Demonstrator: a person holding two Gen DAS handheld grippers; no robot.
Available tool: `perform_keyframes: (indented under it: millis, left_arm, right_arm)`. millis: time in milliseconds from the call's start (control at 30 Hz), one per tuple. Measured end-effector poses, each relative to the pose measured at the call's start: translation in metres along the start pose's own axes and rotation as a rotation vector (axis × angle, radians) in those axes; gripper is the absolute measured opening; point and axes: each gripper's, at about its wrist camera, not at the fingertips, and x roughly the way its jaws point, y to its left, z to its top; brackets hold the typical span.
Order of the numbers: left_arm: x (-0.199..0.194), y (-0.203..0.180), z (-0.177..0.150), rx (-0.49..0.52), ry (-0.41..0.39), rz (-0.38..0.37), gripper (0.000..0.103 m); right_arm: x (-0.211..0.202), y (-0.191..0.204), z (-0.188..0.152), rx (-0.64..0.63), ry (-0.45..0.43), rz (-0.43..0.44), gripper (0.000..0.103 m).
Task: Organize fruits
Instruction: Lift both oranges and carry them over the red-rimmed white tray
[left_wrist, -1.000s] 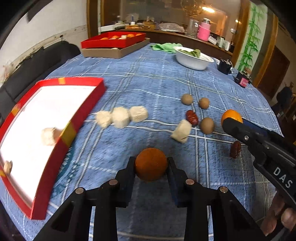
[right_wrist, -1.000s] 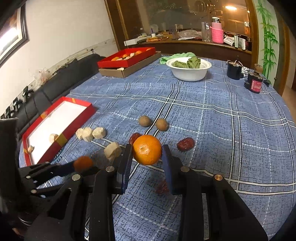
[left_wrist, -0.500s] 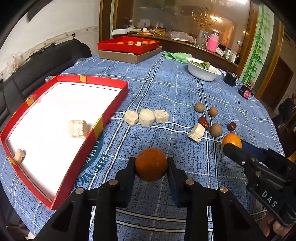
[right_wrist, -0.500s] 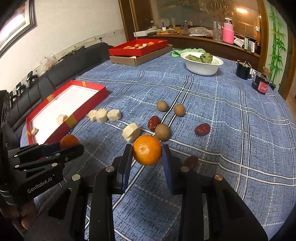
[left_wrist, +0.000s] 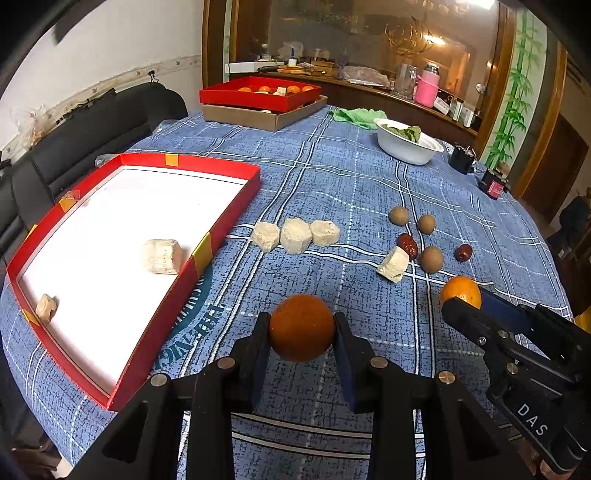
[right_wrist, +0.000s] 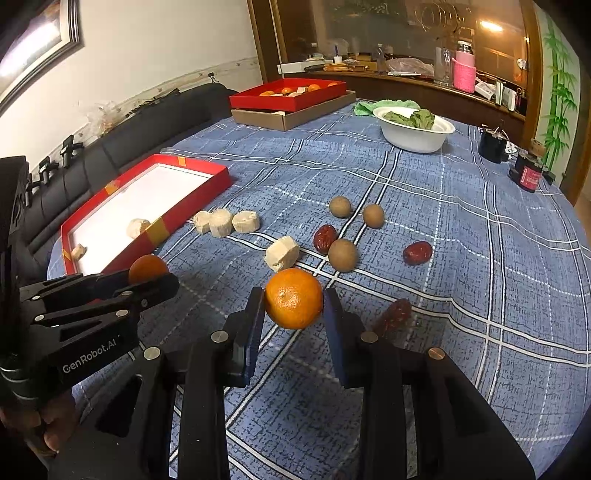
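Observation:
My left gripper (left_wrist: 301, 328) is shut on a dull orange fruit (left_wrist: 301, 326), held above the blue checked tablecloth just right of the near red tray (left_wrist: 221, 218). To its right, my right gripper (right_wrist: 294, 299) is shut on a bright tangerine (right_wrist: 293, 297), also off the cloth. Each gripper shows in the other's view: the right gripper (left_wrist: 461, 299) and the left gripper (right_wrist: 147, 275). On the cloth lie three brown round fruits (right_wrist: 342, 254), red dates (right_wrist: 417, 252) and pale cake pieces (right_wrist: 282, 252). The tray holds two pale pieces (left_wrist: 161, 256).
A second red tray (right_wrist: 288, 96) with oranges sits on a cardboard box at the far side. A white bowl (right_wrist: 413, 138) of greens, a green cloth (left_wrist: 352, 115) and small dark jars (right_wrist: 526, 171) stand at the far right. A black sofa (right_wrist: 110, 155) runs along the left table edge.
Both grippers have drawn back toward the near table edge with their fruits still held, so more of the red tray and table shows. Over the last half second they barely moved.

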Motion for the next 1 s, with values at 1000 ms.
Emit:
perform_keyframes:
  millis: [1000]
  left_arm:
    - [-0.005,0.004,0.013,-0.019,-0.029,0.011,0.032]
  right_arm:
    - [-0.014,0.004,0.008,-0.007,-0.047,-0.007,0.031]
